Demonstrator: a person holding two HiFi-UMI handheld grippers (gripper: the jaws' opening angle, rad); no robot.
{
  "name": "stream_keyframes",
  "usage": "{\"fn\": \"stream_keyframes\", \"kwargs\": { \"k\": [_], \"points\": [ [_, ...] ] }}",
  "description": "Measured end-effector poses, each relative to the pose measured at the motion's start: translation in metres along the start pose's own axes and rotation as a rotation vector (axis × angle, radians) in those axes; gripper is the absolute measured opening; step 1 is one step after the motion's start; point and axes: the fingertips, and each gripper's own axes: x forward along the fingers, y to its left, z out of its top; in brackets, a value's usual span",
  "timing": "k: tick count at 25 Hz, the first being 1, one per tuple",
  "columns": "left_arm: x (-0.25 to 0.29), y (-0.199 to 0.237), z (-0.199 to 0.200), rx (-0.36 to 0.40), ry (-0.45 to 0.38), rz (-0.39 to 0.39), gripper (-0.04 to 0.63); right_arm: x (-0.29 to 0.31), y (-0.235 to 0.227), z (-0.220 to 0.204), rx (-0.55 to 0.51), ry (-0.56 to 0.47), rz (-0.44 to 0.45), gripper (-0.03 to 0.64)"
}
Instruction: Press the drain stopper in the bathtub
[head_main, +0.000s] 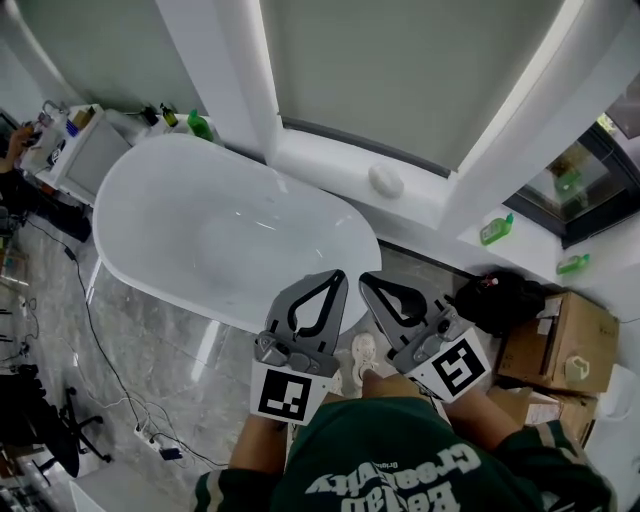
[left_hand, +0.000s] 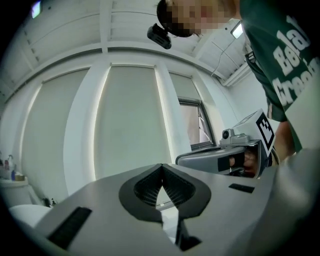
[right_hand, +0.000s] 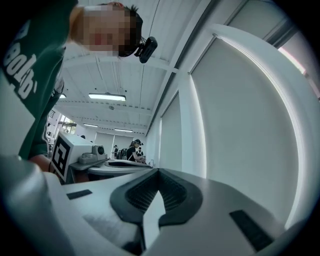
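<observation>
We are holding both grippers level in front of our green shirt (head_main: 400, 465), side by side and just apart, pointing over the floor toward the near rim of the bathtub. The left gripper (head_main: 338, 274) is keeping its jaws pressed together; in the left gripper view (left_hand: 161, 165) the ribbed pads are meeting at the tips with nothing between them. The right gripper (head_main: 364, 278) is likewise pressed together and holding nothing, as the right gripper view (right_hand: 158, 170) is showing.

The white oval bathtub (head_main: 170, 210) is standing ahead and to our left, on the marble floor (head_main: 150, 350) under the window ledge (head_main: 330, 160). Its basin is showing smooth and white, and we are not making out the drain stopper in it. Neither gripper is reaching over or touching the tub.

A green bottle (head_main: 495, 230) is lying on the ledge to our right, a cardboard box (head_main: 560, 345) is sitting beside a black bag (head_main: 500, 300), and a cable (head_main: 100, 340) is trailing across the floor.
</observation>
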Motion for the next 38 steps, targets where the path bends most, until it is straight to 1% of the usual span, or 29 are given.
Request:
{"fn": "stream_keyframes", "kwargs": {
  "k": [2,5,8,10,13,16,20,23,26,31,36,38],
  "points": [
    [0.009,0.002,0.0,-0.002,-0.002,0.016,0.009,0.0,-0.008,-0.001,0.008,0.005,0.005,0.011],
    [0.022,0.006,0.001,0.017,-0.008,0.039,0.009,0.004,-0.021,-0.007,0.023,0.007,0.02,0.011],
    [0.031,0.009,-0.005,0.02,-0.004,0.068,0.009,0.007,-0.031,-0.018,0.044,0.023,0.042,0.011],
    [0.037,0.014,-0.012,0.037,-0.008,0.089,0.009,0.012,-0.038,-0.026,0.048,0.026,0.057,0.011],
    [0.046,0.021,-0.034,0.034,0.02,0.122,0.009,0.02,-0.05,-0.039,0.06,0.008,0.083,0.011],
    [0.051,0.028,-0.057,0.011,0.071,0.168,0.009,0.025,-0.056,-0.061,0.112,0.024,0.114,0.011],
    [0.052,0.042,-0.095,0.003,0.13,0.214,0.009,0.044,-0.057,-0.102,0.144,0.067,0.156,0.011],
    [0.047,0.051,-0.13,-0.024,0.174,0.237,0.009,0.059,-0.051,-0.138,0.179,0.103,0.171,0.011],
    [0.042,0.06,-0.166,-0.05,0.184,0.248,0.009,0.078,-0.045,-0.166,0.208,0.109,0.185,0.011],
    [0.031,0.073,-0.232,-0.088,0.209,0.244,0.009,0.103,-0.032,-0.228,0.174,0.196,0.181,0.011],
    [0.022,0.089,-0.292,-0.143,0.228,0.238,0.009,0.122,-0.021,-0.299,0.193,0.296,0.155,0.011],
    [0.018,0.089,-0.314,-0.145,0.221,0.223,0.009,0.13,-0.016,-0.317,0.179,0.299,0.153,0.011]
  ]
}}
